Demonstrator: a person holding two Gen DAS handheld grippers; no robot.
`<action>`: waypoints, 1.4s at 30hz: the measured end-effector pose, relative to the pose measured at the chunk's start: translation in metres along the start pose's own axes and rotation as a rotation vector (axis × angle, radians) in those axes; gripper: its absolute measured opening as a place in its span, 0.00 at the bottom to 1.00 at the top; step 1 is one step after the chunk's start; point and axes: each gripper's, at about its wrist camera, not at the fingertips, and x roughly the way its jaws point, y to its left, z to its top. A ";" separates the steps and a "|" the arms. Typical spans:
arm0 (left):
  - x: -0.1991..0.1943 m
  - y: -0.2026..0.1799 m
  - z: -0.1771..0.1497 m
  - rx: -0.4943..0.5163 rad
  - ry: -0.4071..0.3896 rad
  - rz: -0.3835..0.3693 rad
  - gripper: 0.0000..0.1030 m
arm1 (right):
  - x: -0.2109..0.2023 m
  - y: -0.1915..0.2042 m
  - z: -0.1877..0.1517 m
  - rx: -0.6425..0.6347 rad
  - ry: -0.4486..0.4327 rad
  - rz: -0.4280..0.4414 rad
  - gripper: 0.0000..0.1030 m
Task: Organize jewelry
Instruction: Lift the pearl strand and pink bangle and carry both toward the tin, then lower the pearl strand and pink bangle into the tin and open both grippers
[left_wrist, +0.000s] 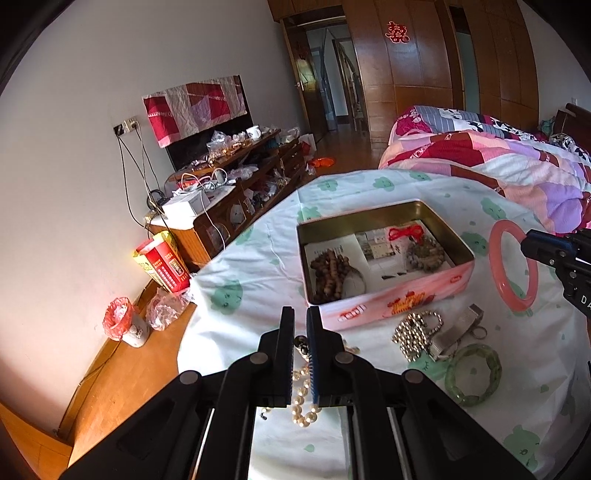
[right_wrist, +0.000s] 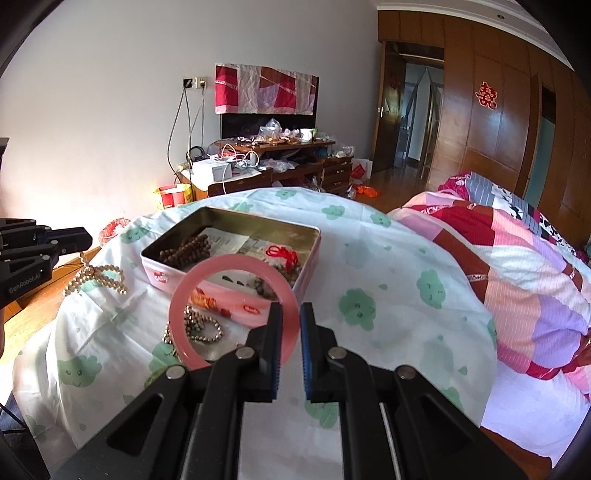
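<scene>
Pearl necklace (left_wrist: 303, 402): pinched in my left tool (left_wrist: 301, 325), dangling below it; a swing could snag or slip it. Pink bangle (right_wrist: 207, 295): clamped in my right tool (right_wrist: 291, 314) by its rim; may twist free. Tin (left_wrist: 388, 306) ahead of both.

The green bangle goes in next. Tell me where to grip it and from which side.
The green bangle lies flat on the bedsheet. Come from above, gripper straddling its near, outer rim: that side is clear, while the far rim lies close to the silver clip.
</scene>
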 end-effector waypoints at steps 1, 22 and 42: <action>-0.001 0.001 0.002 0.001 -0.004 0.002 0.05 | 0.000 0.000 0.002 -0.002 -0.002 0.001 0.10; 0.027 -0.006 0.083 0.096 -0.069 0.050 0.06 | 0.037 0.002 0.060 -0.051 -0.011 0.003 0.10; 0.125 -0.026 0.080 0.085 0.077 0.029 0.06 | 0.116 0.004 0.059 -0.057 0.109 -0.028 0.11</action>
